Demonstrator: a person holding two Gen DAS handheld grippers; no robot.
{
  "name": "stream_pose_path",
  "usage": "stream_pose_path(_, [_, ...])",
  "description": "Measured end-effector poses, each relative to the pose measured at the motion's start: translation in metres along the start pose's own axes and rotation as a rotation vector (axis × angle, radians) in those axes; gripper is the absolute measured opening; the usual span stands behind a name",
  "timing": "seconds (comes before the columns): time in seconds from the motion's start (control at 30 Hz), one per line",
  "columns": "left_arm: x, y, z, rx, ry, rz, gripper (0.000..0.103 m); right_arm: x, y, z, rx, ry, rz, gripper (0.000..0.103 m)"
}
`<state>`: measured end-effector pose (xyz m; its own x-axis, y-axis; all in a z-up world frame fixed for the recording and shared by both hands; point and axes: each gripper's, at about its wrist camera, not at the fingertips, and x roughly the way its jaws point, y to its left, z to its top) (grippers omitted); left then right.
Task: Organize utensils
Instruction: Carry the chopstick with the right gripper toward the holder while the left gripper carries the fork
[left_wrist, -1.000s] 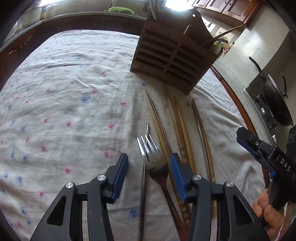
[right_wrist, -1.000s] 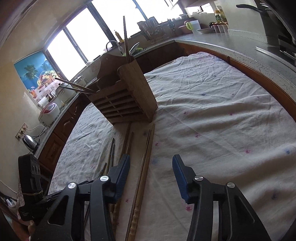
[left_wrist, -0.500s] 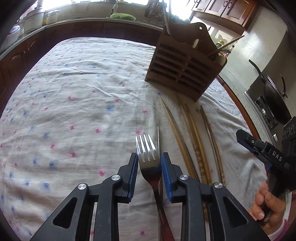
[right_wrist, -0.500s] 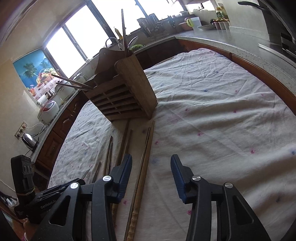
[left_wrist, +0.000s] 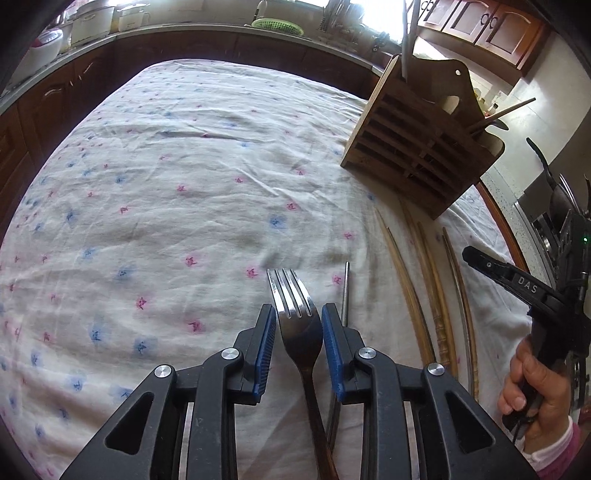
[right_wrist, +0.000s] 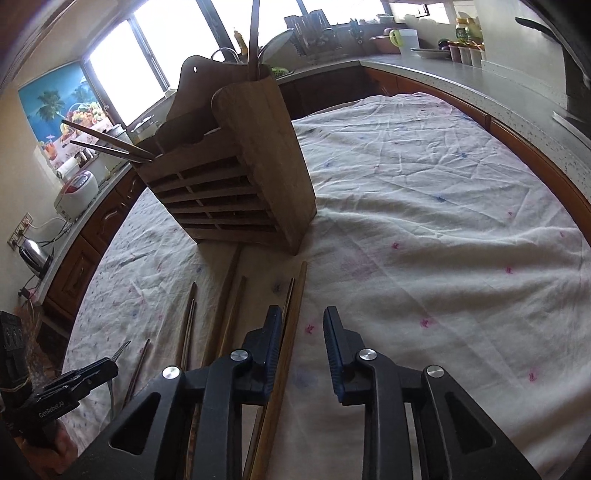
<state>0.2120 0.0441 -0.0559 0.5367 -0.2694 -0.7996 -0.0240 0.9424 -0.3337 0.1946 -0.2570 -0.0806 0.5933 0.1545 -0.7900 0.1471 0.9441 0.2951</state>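
low centre of the left view, the left gripper pinches a fork at its wide neck: stiff, light, slick steel; the wooden holder stands upper right; the right gripper hangs open, empty

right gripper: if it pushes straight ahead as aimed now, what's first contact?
Likely the slatted wooden utensil holder, at its near corner. The right gripper has only floral tablecloth before that; depth unclear.
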Motion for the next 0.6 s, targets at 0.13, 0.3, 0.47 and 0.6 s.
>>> stream_pose_path(0.13, [0.004, -0.002, 0.004, 0.030, 0.000, 0.012, 0.027, 0.024, 0.009, 0.004, -0.057, 0.061, -0.035, 0.013])
stream_pose_path(0.3, [0.007, -0.005, 0.005, 0.068, -0.007, 0.017, 0.026, 0.028, 0.012, 0.004, -0.073, 0.050, -0.057, 0.011])
stream_pose_path(0.47, [0.006, 0.001, 0.006, 0.054, -0.004, -0.011, 0.018, 0.030, 0.016, 0.007, -0.101, 0.053, -0.075, 0.010])
stream_pose_path(0.6, [-0.006, 0.013, 0.004, -0.002, -0.014, -0.056, 0.016, 0.024, 0.014, 0.007, -0.075, 0.058, -0.031, 0.006])
